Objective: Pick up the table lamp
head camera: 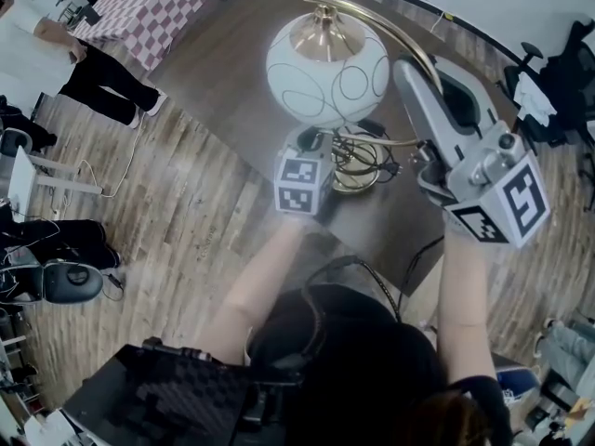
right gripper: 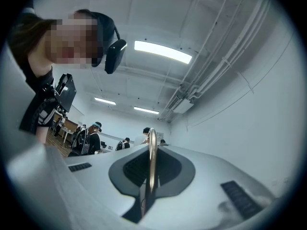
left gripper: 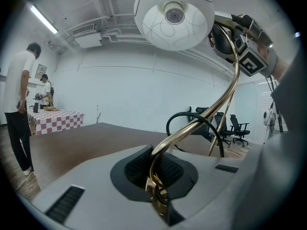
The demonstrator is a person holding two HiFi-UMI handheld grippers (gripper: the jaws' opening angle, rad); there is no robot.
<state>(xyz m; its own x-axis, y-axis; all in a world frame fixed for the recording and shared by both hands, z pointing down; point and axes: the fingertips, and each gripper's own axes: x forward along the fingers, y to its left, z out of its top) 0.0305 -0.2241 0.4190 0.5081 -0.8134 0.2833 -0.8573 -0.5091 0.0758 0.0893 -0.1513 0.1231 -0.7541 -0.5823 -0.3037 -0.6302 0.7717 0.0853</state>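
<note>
Over the dark tabletop (head camera: 223,72), right in front of me, is the table lamp (head camera: 327,68), and both my grippers have it by its gold frame. Its round white shade (left gripper: 173,18), drawn with thin looping lines, hangs from the high end of a gold arched stem (head camera: 389,24) that sweeps up from the wire-ring base (head camera: 356,161). I cannot tell whether that base touches the tabletop or sits just clear of it.

My left gripper (left gripper: 154,169) comes in low, next to the base. Its fingers are clenched on the bottom of the stem, where the gold tube bends and passes down between the ribbed pads. A black cord (left gripper: 188,113) loops up just behind that spot.

My right gripper (right gripper: 149,169) points upward beside the shade. Its fingers are clamped on the thin gold tube higher on the arch, which stands upright between the pads in the right gripper view.

Wooden plank floor (head camera: 186,221) lies to the left of the tabletop. Farther off, a person in dark trousers (head camera: 102,77) stands beside a table with a checked cloth (head camera: 153,7). Black office chairs (left gripper: 237,128) stand along the white wall on the far side.
</note>
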